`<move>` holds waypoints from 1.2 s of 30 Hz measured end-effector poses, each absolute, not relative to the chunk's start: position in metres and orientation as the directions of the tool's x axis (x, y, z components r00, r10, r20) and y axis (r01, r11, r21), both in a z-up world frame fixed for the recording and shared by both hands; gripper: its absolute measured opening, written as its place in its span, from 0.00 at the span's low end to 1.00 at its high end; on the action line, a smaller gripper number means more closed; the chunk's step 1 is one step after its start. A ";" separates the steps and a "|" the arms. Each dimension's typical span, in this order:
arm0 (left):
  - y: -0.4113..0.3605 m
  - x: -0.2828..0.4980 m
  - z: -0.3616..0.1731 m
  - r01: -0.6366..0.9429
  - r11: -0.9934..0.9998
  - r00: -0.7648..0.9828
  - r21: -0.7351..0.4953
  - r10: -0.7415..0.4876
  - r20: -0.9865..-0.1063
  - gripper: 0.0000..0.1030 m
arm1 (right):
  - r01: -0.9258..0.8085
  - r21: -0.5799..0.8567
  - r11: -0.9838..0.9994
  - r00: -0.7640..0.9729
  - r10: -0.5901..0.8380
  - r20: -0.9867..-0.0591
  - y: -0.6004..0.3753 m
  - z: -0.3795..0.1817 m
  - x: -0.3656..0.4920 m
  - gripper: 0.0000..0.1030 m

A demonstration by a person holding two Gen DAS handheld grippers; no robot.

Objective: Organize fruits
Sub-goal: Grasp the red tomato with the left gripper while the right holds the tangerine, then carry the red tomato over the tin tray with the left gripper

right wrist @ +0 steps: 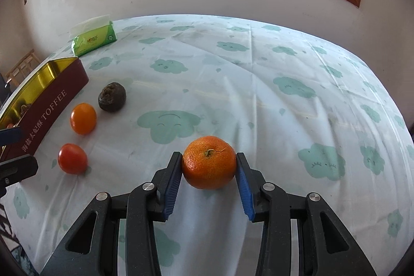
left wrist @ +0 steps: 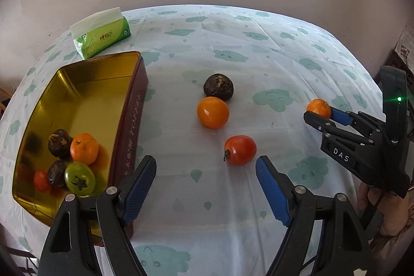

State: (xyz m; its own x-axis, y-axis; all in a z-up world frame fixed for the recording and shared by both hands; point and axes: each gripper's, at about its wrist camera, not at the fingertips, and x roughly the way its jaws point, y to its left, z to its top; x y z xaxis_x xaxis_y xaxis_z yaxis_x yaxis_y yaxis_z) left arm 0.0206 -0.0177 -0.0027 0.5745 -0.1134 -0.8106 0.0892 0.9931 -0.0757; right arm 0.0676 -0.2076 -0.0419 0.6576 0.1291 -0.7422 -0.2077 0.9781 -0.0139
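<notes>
So you're roughly halfway, judging by the count. The toffee tin (left wrist: 134, 105) on the left of the desk (left wrist: 258, 48) already holds five pcs: two dark wrinkled fruits, one mandarin, one green tomato-like fruit w/ a star-shaped stem cap, and a small red one, all bunched at the near end of the gold interior. The far end of the tin is bare.

Left outside, four pcs. Your right tool (right wrist: 209, 166) is clamped on the mandarin (right wrist: 209, 162): both blue pads press its sides, stem facing up. From the right wrist view I can't tell whether it's lifted or resting on the cloth. It sits well right of the tin, so that one needs carrying across.

Your left tool (left wrist: 206, 186) is wide apart w/ nothing between the pads. It hangs just beside the tin's near right corner, pointed down at the cloth, w/ the red tomato (left wrist: 240, 149) near and slightly beyond its tips. That looks like the likely next pick for that side, but that's my guess.

Beyond the tomato, the smooth orange fruit (left wrist: 213, 112) and the dark wrinkled fruit (left wrist: 219, 87) sit touching or almost touching each other, mid-desk, untouched.

Tissue pack (left wrist: 103, 40) behind the tin isn't fruit, so leave it.

To finish: drop the gripped mandarin in the tin, then tomato, orange fruit, dark fruit. Plenty of room in the tin's far half.
</notes>
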 end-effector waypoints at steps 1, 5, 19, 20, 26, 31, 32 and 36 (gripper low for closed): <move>-0.020 0.022 -0.004 0.090 0.993 0.574 -0.079 -0.117 -0.810 0.74 | -0.202 -0.007 0.979 0.658 0.130 -0.742 -0.210 -0.042 0.067 0.41; -0.027 0.028 -0.008 0.091 0.992 0.570 -0.083 -0.121 -0.813 0.72 | -0.194 -0.007 0.981 0.651 0.123 -0.749 -0.213 -0.043 0.069 0.41; -0.046 0.049 -0.027 0.122 0.989 0.528 -0.080 -0.133 -0.839 0.58 | -0.193 0.007 0.981 0.645 0.133 -0.753 -0.211 -0.044 0.069 0.41; -0.047 0.050 -0.028 0.124 0.989 0.527 -0.078 -0.132 -0.840 0.58 | -0.193 0.009 0.981 0.643 0.133 -0.754 -0.211 -0.044 0.069 0.41; -0.050 0.050 -0.031 0.140 0.988 0.530 -0.065 -0.130 -0.838 0.46 | -0.197 0.013 0.980 0.634 0.137 -0.761 -0.212 -0.046 0.071 0.41; -0.051 0.048 -0.032 0.152 0.986 0.528 -0.067 -0.139 -0.838 0.35 | -0.197 0.012 0.980 0.634 0.137 -0.761 -0.211 -0.046 0.070 0.41; -0.051 0.048 -0.032 0.153 0.986 0.529 -0.070 -0.142 -0.837 0.32 | -0.197 0.013 0.980 0.634 0.137 -0.761 -0.211 -0.046 0.071 0.41; -0.049 0.048 -0.031 0.145 0.986 0.526 -0.081 -0.146 -0.838 0.30 | -0.197 0.013 0.980 0.634 0.137 -0.761 -0.210 -0.046 0.071 0.41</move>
